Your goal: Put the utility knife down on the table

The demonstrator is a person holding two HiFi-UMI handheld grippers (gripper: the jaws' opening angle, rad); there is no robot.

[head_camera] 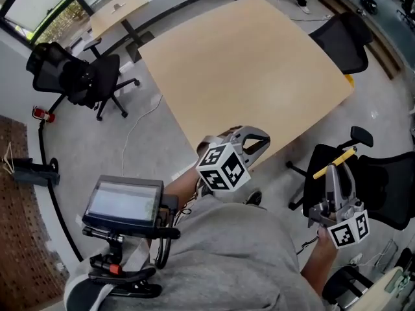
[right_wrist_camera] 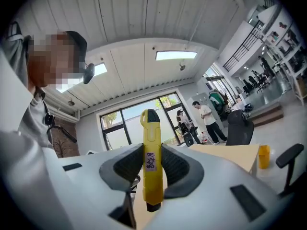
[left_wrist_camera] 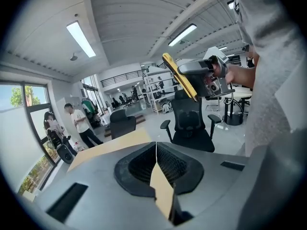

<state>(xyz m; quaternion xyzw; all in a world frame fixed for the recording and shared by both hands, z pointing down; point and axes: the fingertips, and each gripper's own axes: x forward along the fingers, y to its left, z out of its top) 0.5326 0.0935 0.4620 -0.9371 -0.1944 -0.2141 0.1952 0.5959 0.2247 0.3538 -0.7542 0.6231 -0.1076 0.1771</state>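
**Knife aloft, off to the table's side**

R gripper (head_camera: 334,177) is close by the person's side, jaws clamped on the slim yellow plastic utility knife (right_wrist_camera: 149,157); the knife stands upright betw. the pads, dark-capped end up, small label facing the cam; prob. held mid-body so it won't pivot on the way down. It hangs over a black mesh office chair (head_camera: 382,186), not over the table, so it's not yet set down. L gripper (head_camera: 254,141) is at the near table edge, jaws together, nothing betw. them; prob. just parked out of the way. Beyond lies the large pale wood table (head_camera: 246,63); placing calls for a swing left, then lowering. No container seen on it; small yellow object (right_wrist_camera: 263,156) by its edge, can't tell what it is or if it holds anything.
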